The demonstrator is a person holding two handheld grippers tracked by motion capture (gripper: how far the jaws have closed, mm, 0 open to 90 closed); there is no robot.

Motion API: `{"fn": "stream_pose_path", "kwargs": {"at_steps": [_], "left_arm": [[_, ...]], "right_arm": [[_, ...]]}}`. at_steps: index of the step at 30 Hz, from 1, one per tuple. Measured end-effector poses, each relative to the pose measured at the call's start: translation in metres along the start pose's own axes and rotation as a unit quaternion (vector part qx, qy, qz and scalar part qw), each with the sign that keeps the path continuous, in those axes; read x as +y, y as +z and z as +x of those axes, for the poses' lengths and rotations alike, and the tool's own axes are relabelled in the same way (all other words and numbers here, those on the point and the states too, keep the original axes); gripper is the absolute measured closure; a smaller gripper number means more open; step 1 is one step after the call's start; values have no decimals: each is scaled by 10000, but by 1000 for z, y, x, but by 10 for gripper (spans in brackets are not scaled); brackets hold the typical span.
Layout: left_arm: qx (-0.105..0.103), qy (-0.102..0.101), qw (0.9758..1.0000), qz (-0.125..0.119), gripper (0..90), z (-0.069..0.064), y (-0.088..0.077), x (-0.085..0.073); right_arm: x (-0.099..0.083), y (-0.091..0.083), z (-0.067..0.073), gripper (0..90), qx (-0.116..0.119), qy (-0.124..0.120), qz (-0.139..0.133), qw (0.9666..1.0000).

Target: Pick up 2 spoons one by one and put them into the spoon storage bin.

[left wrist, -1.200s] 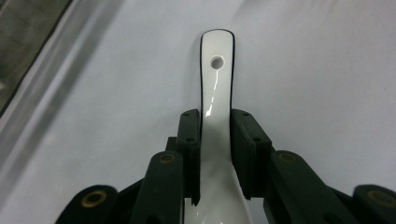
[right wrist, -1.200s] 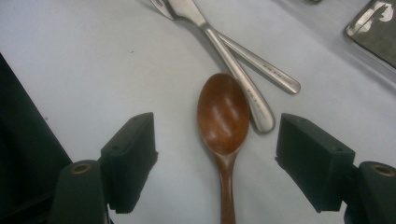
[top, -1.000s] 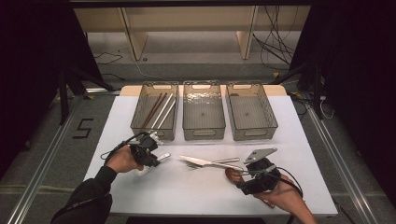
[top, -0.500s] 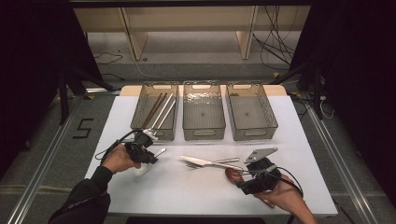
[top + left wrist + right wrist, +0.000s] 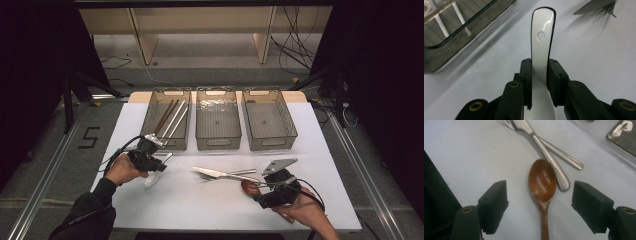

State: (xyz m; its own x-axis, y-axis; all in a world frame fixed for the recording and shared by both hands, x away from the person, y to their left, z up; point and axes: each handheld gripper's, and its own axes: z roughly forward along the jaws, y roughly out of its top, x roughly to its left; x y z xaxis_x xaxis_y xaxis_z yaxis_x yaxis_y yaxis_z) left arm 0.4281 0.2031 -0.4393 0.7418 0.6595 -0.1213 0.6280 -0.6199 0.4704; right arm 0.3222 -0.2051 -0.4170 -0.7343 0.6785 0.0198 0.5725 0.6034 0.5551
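My left gripper (image 5: 539, 75) is clamped on the white spoon (image 5: 542, 45), just in front of the left bin (image 5: 167, 120). Right gripper (image 5: 540, 205) is spread wide, straddling the brown spoon (image 5: 542, 181) on the table (image 5: 200, 200), beside a knife (image 5: 546, 152).

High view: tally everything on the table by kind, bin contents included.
Clear grey plastic bins: 3
Chopsticks in the left bin: 4 (2 brown, 2 white)
Spoons: 2 (white ceramic spoon, brown wooden spoon)
Metal fork: 1
Metal knife: 1
Total: 11
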Motion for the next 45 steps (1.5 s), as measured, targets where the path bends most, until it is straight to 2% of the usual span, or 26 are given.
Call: {"fn": "stream_pose_path", "kwargs": {"at_steps": [3,8,13,17,18,21,25,31,34,36,37,38,39,45], "left_arm": [[40,-27,10000,-76,747,0,-3,1],[-36,-98,9999,-133,749,0,-4,1],[-164,-205,9993,-265,750,-1,-9,5],[-362,-246,9984,-362,752,-6,-14,14],[-416,-185,9982,-379,752,-8,-17,19],[-487,-193,9969,-583,756,-15,-26,37],[-460,-119,9964,-706,762,-21,-34,63],[-504,-272,9941,-920,783,-17,-32,100],[-486,-221,9937,-988,800,-19,-30,122],[-428,-214,9933,-1053,848,-21,-29,135],[-500,-250,9927,-1073,848,-20,-28,141],[-509,-258,9924,-1093,848,-19,-27,146],[-414,-285,9922,-1137,848,-19,-26,150],[-441,-338,9924,-1099,849,-17,-19,163]], "right_arm": [[0,0,0,293,-1,5,-3,10000],[0,0,0,293,1,4,-4,10000],[0,0,0,293,7,8,-4,10000],[0,0,0,293,20,15,-9,10000],[0,0,0,293,23,19,-10,10000],[0,0,0,293,13,68,-14,10000],[0,0,-1,293,24,59,-35,10000],[0,0,-2,293,42,45,-32,10000],[0,0,-2,292,46,46,-54,10000],[0,0,-2,292,54,44,-48,10000],[0,0,-2,292,57,50,-51,10000],[0,0,-3,293,59,53,-53,10000],[0,0,-3,292,63,53,-55,10000],[0,-1,-3,292,64,50,-73,9999]]}}
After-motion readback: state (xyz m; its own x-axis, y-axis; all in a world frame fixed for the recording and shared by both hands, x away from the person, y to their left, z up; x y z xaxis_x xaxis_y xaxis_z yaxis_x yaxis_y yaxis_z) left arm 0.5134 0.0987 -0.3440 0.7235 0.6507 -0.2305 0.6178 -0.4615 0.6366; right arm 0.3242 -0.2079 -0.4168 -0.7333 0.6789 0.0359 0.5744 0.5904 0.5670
